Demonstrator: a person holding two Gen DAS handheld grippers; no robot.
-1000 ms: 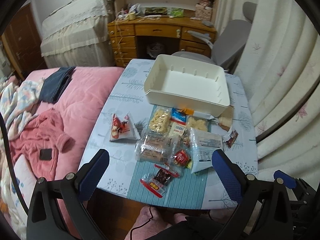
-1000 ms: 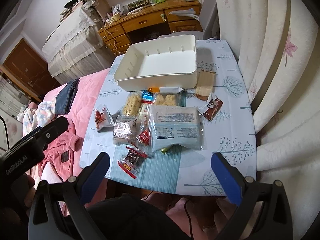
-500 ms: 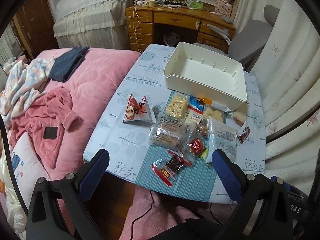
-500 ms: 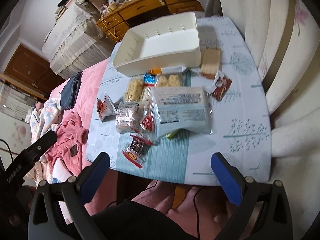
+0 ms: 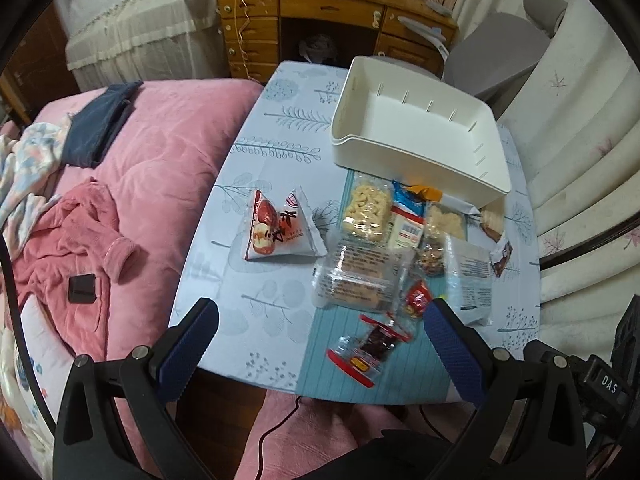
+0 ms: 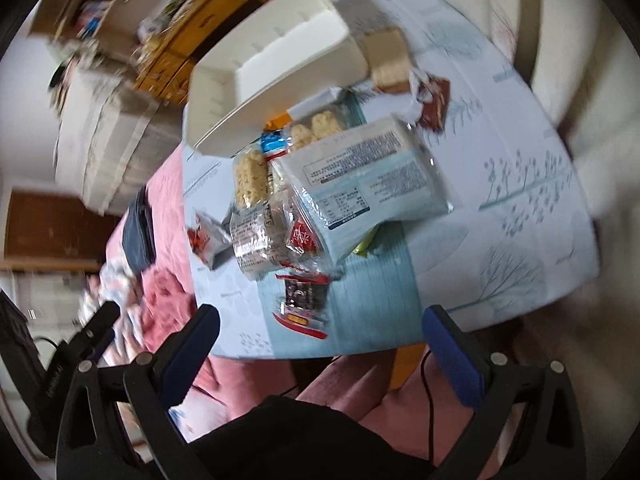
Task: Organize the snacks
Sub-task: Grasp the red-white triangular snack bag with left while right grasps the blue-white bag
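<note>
1. Snacks lie heaped on the table (image 5: 256,320), ahead of both grippers; nothing is between either pair of jaws.
2. Left gripper (image 5: 320,334) hangs with its jaws spread wide and empty above the table's near edge; the red-edged dark packet (image 5: 370,350) lies just beyond and between them.
3. Right gripper (image 6: 320,338) is likewise wide apart and empty; its view is blurred and tilted, with that same packet (image 6: 302,304) just ahead.
4. Farther on sit a clear wrapped cake pack (image 5: 360,278), a small red sweet (image 5: 418,300) and a large pale-blue bag (image 6: 368,188).
5. Left of the jaws' line lies a triangular red-and-white pouch (image 5: 280,228), apart from the heap.
6. Farthest stands the white tray (image 5: 420,152), with nothing visible inside.
</note>
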